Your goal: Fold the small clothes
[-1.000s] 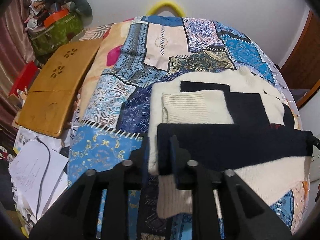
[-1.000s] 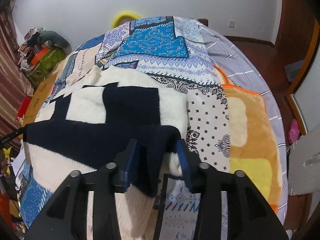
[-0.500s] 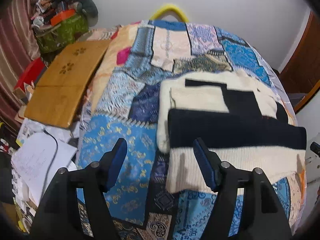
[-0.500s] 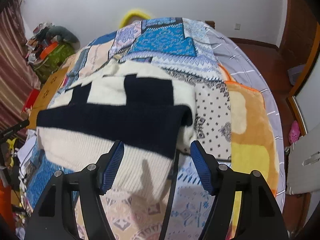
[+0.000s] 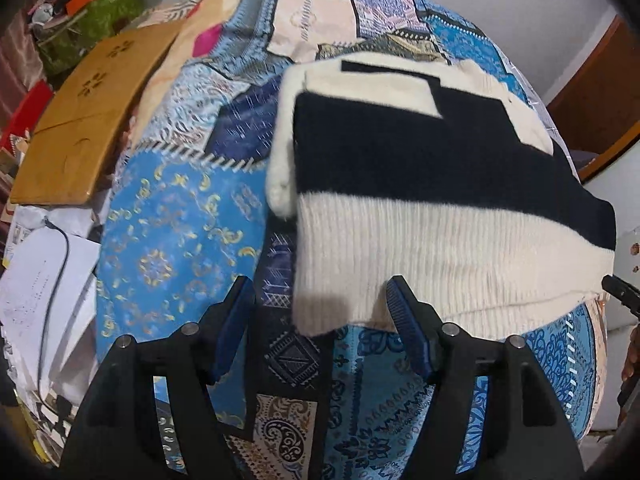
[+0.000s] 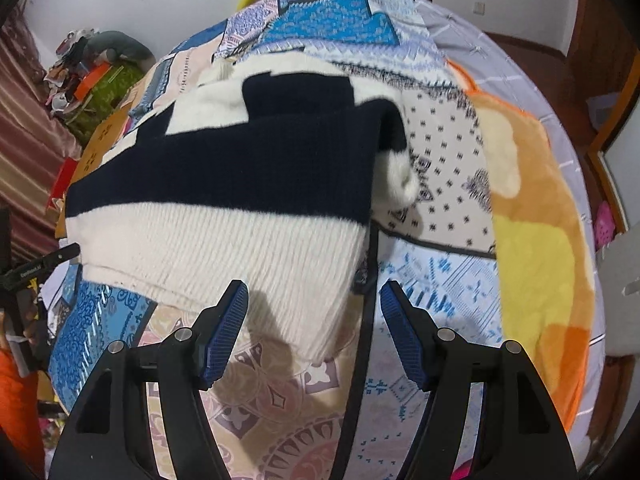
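Note:
A cream and navy knit sweater lies folded on the patchwork bedspread, its ribbed cream hem turned toward me. My left gripper hovers open over the hem's near left corner, and its blue pads do not press the knit. In the right wrist view the same sweater fills the left half. There my right gripper stands open above the hem's near right corner, casting a shadow on the cloth. Neither gripper holds anything.
A wooden board and loose papers with a cable lie left of the bed. An orange and yellow blanket covers the bed's right side. Clutter and a green bag sit at the far left corner.
Both grippers were shut on the sweater's lifted hem; they have let it go, opened wide and drawn back and down. The hem now lies flat over the folded sweater.

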